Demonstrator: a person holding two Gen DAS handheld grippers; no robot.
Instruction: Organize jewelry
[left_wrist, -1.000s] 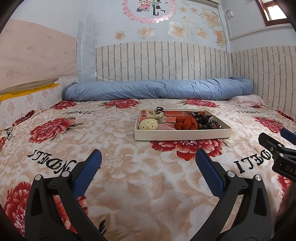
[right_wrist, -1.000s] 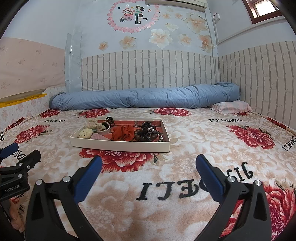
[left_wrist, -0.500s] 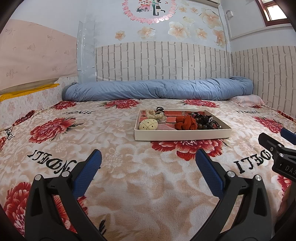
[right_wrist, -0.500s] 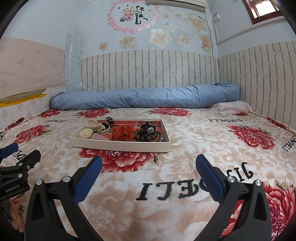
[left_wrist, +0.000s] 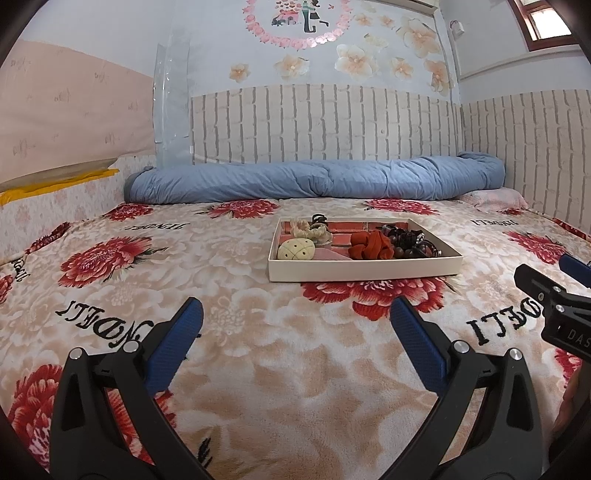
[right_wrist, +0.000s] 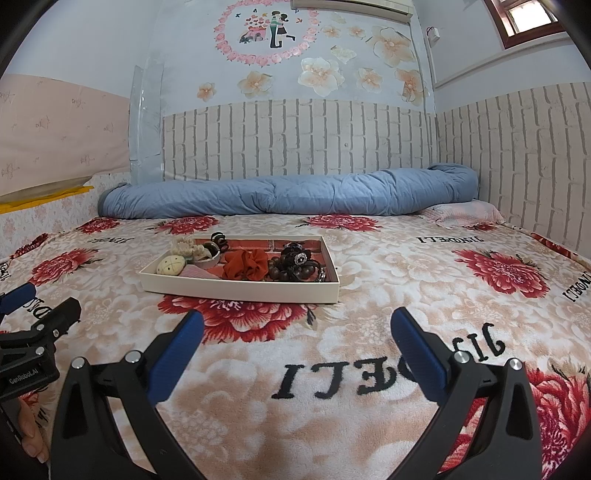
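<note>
On the floral bed (left_wrist: 258, 369) sits a tray (left_wrist: 364, 268) of tangled jewelry; the red scrunchie (right_wrist: 245, 264) looks soft and light, probably easiest pinched mid-fold. Left hand-held gripper (left_wrist: 295, 321) and right hand-held gripper (right_wrist: 295, 326) gape empty.

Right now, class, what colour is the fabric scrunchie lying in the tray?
Rust red; the scrunchie shows best in the right wrist view.

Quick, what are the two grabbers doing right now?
Left gripper: open, holding nothing, above the blanket.
Right gripper: open, holding nothing, short of the tray.
</note>
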